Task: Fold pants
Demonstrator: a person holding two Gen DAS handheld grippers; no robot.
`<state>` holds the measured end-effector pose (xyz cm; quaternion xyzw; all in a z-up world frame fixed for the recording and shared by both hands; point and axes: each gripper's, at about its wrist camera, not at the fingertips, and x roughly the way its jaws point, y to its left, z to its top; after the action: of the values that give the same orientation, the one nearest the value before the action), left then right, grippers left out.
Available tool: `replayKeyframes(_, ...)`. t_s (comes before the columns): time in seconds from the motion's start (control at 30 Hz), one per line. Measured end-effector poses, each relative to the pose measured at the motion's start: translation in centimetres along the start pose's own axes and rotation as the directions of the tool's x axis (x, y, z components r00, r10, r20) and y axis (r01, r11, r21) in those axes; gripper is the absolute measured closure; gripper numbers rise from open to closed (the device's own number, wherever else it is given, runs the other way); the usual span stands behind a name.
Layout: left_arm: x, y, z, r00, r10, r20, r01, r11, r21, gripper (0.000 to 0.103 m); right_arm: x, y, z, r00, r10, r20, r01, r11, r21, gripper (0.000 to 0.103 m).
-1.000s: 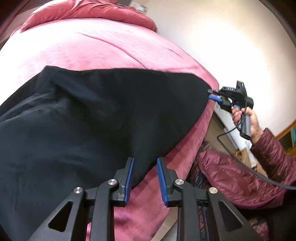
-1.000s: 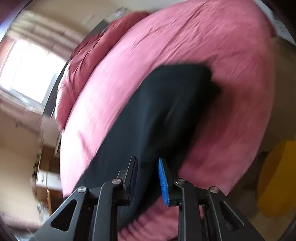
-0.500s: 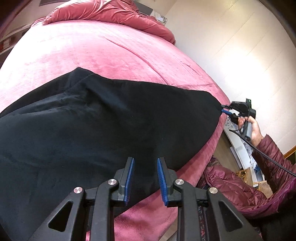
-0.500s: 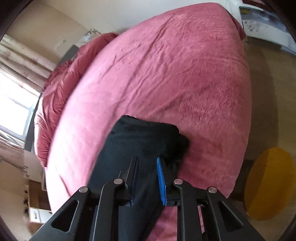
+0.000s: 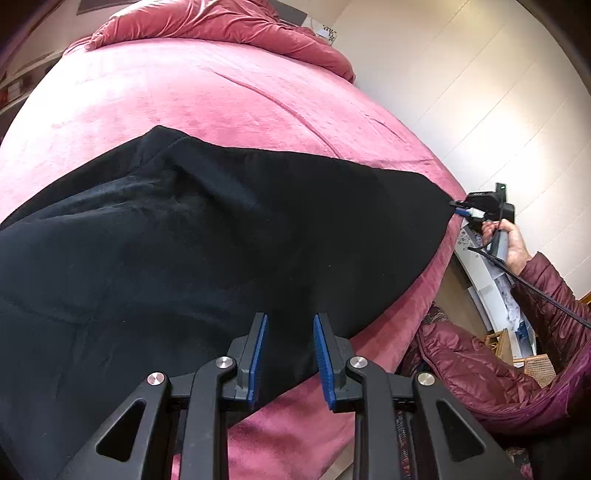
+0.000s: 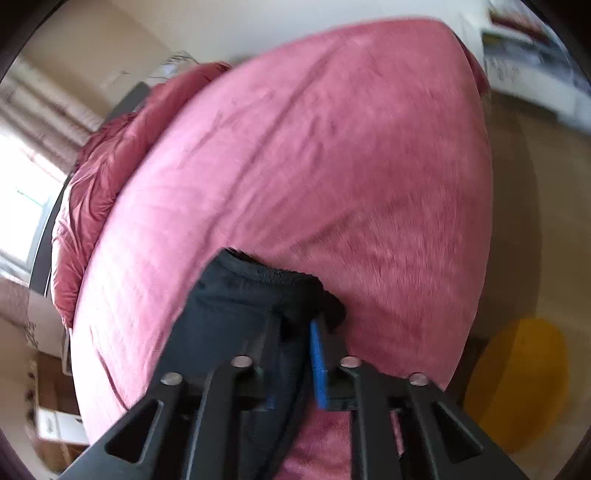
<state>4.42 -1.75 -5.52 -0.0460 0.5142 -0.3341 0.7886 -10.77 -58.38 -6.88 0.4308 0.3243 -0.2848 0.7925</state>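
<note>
Black pants (image 5: 221, 240) lie spread across the pink bed (image 5: 184, 81). My left gripper (image 5: 288, 325) hovers over the pants' near edge, its blue pads apart; the cloth under it lies flat, not bunched. At the far right a hand (image 5: 513, 240) holds my right gripper (image 5: 458, 206), whose tip pinches the pants' corner and draws it to a taut point. In the right wrist view the right gripper (image 6: 293, 325) has its jaws closing on the thick hemmed end of the pants (image 6: 236, 306), with cloth between the pads.
A crumpled pink duvet (image 5: 221, 22) lies at the head of the bed. A maroon puffer sleeve (image 5: 546, 295) and a white wall (image 5: 461, 92) are on the right. A yellow round object (image 6: 517, 380) sits on the floor past the bed corner.
The right gripper's jaws narrowed onto the end of the pants, and that corner is now pulled to a point. The left view tilted to show more bed; its jaws kept their gap.
</note>
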Motion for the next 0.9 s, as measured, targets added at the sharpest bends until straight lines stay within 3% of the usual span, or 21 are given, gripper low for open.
replayKeyframes(0.1,0.6,0.2,-0.1,0.999,0.035,-0.017,-0.035,0.999,-0.006,0.078,-0.2,-0.9,-0.1,0.998,-0.052,0.018,0.053,0.999,-0.007,0.094)
replayKeyframes(0.2,1.4,0.4,-0.5,0.996,0.077,-0.041,-0.077,0.997,-0.016,0.078,1.9,-2.2,-1.2,0.993,-0.093,-0.069,0.092,0.996,-0.016,0.094)
replayKeyframes(0.3,1.0,1.0,-0.9,0.995,0.092,-0.032,-0.093,0.995,-0.033,0.077,1.1,-2.3,-1.2,0.995,-0.086,-0.053,0.085,0.996,-0.007,0.085)
replayKeyframes(0.37,0.2,1.5,-1.0,0.995,0.103,-0.004,-0.103,0.993,-0.056,0.075,-0.3,-1.7,-1.0,0.992,-0.127,-0.009,0.127,0.991,-0.040,0.071)
replayKeyframes(0.43,-0.8,2.3,-1.0,0.995,0.100,0.029,-0.097,0.991,-0.090,0.075,-2.0,-0.4,-1.1,0.989,-0.141,0.047,0.145,0.985,-0.095,0.071)
replayKeyframes(0.53,-2.4,3.6,-1.3,0.990,0.121,0.074,-0.110,0.985,-0.134,0.075,-3.8,3.4,-2.1,0.998,-0.049,0.036,0.056,0.975,-0.216,0.070)
replayKeyframes(0.6,-3.1,4.3,-1.5,0.986,0.140,0.094,-0.124,0.980,-0.157,0.075,-3.5,7.0,-3.8,0.996,0.057,-0.067,-0.075,0.945,-0.317,0.070)
replayKeyframes(0.7,-4.0,5.2,-1.8,0.980,0.160,0.117,-0.137,0.974,-0.181,0.075,-2.5,14.7,-8.5,0.947,0.187,-0.260,-0.294,0.828,-0.477,0.071)
replayKeyframes(0.77,-4.3,5.4,-2.0,0.975,0.183,0.122,-0.159,0.970,-0.181,0.075,-1.5,19.7,-12.2,0.893,0.237,-0.382,-0.421,0.737,-0.528,0.071)
replayKeyframes(0.87,-4.5,5.7,-2.4,0.971,0.206,0.124,-0.181,0.966,-0.184,0.075,0.0,27.3,-18.2,0.805,0.248,-0.539,-0.566,0.595,-0.570,0.071)
replayKeyframes(0.9,-4.6,5.9,-2.6,0.970,0.211,0.124,-0.185,0.964,-0.189,0.075,0.7,29.8,-20.4,0.782,0.214,-0.585,-0.588,0.564,-0.580,0.071)
